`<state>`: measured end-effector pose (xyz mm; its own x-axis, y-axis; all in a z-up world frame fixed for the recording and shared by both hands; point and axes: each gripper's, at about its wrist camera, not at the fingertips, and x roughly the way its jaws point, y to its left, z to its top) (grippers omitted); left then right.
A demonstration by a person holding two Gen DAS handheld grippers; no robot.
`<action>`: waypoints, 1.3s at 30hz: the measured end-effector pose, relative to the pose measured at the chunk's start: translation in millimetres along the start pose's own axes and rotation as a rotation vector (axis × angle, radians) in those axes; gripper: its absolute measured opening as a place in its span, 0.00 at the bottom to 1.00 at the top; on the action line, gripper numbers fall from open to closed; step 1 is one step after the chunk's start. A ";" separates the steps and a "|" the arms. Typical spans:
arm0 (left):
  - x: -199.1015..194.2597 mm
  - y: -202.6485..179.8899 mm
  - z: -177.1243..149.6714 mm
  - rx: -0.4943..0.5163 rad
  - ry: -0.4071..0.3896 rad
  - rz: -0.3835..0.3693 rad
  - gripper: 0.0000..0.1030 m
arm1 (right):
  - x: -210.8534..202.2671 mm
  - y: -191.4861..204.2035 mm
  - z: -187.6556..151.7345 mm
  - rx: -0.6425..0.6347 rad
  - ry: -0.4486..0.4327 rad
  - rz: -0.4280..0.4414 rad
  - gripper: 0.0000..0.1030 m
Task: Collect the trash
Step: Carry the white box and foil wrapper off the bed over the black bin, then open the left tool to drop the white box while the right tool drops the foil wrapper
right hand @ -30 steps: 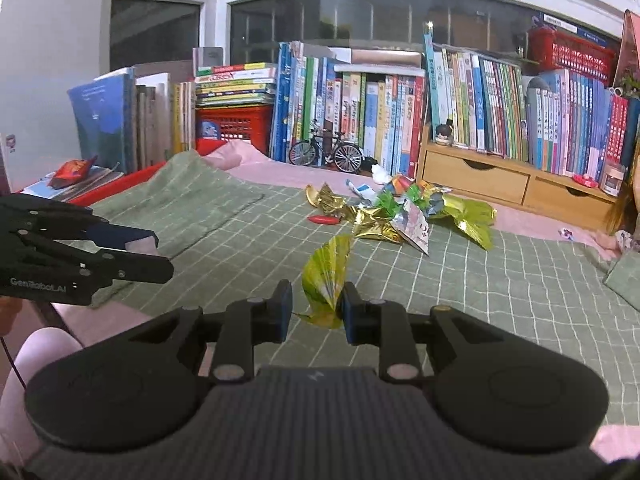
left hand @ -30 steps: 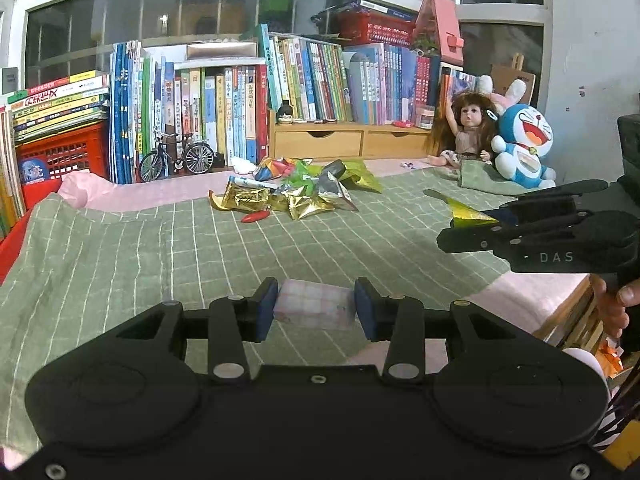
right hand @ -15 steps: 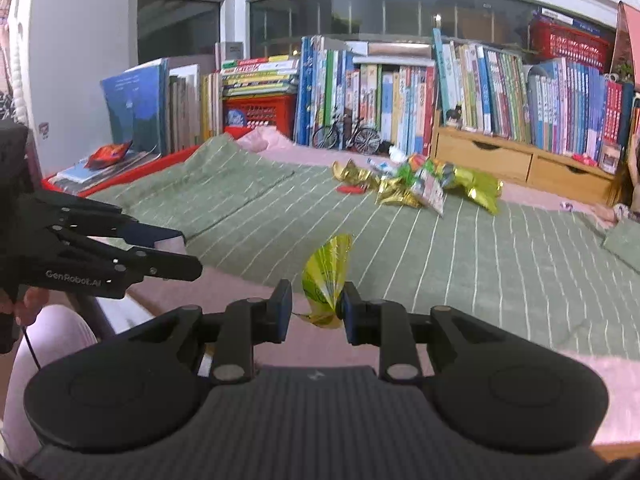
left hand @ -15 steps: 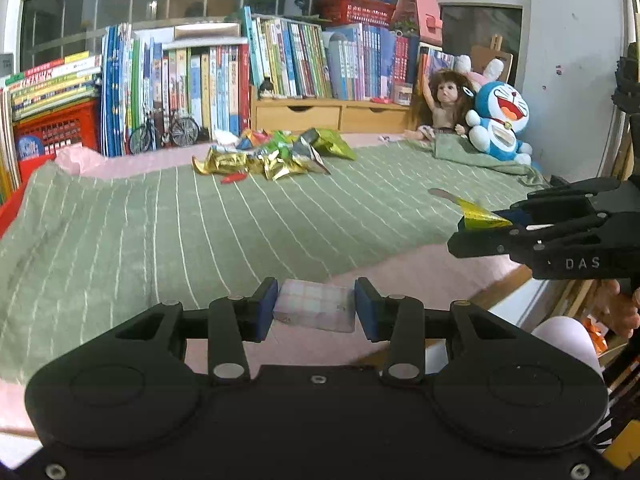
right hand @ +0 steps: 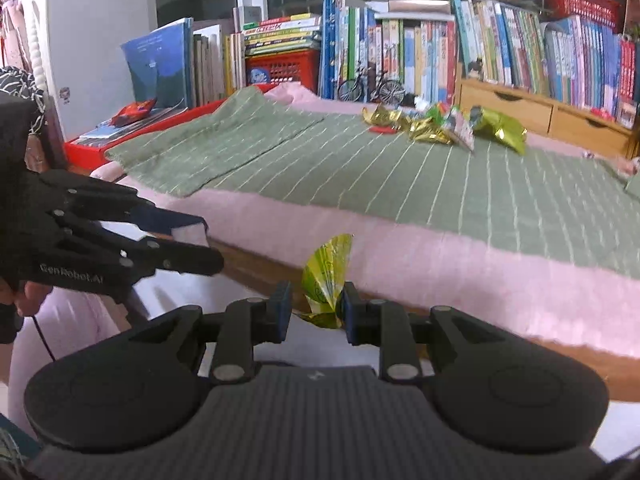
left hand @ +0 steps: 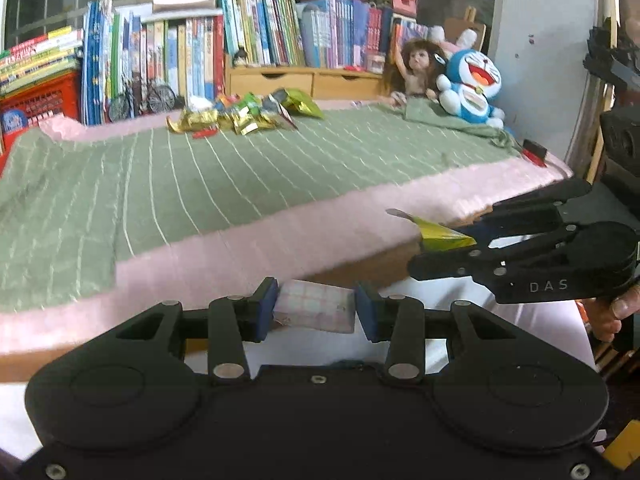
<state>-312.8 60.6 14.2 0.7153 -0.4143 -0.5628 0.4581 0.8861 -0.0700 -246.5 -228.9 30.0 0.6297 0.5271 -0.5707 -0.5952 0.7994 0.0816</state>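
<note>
My left gripper (left hand: 315,310) is shut on a small pink checked packet (left hand: 315,311), held just off the near edge of the bed. My right gripper (right hand: 313,312) is shut on a crumpled yellow-green wrapper (right hand: 326,270). In the left wrist view that same right gripper (left hand: 444,246) shows at the right with the yellow-green wrapper (left hand: 440,236) sticking out leftward. The left gripper (right hand: 200,240) appears at the left of the right wrist view. A pile of gold and green wrappers (left hand: 244,114) lies far back on the green striped cover (left hand: 240,168); the pile of wrappers (right hand: 444,126) also shows in the right wrist view.
Rows of books (left hand: 180,52), a red basket (left hand: 36,100), a toy bicycle (left hand: 142,100) and wooden drawers (left hand: 304,84) line the back. A doll (left hand: 414,70) and blue plush toy (left hand: 472,88) sit at the right. The pink bed edge (left hand: 260,248) runs just ahead.
Both grippers have pulled back from over the cover to beyond the bed's near edge and dropped lower, each still holding its piece of trash.
</note>
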 end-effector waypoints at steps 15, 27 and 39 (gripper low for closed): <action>17.4 -13.3 -35.2 -0.030 0.083 -0.050 0.41 | -11.3 9.1 -29.6 0.052 0.039 -0.002 0.31; 24.8 -5.3 -29.1 -0.035 0.053 0.013 1.00 | -16.7 6.8 -39.3 0.085 0.053 -0.038 0.31; 18.1 8.1 -24.1 -0.057 0.073 0.043 1.00 | -2.2 12.1 -37.9 0.056 0.078 -0.037 0.55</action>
<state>-308.9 65.3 -16.3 0.6923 -0.3606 -0.6250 0.3954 0.9141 -0.0895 -274.0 -231.2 1.2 0.6085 0.4747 -0.6359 -0.5419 0.8340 0.1039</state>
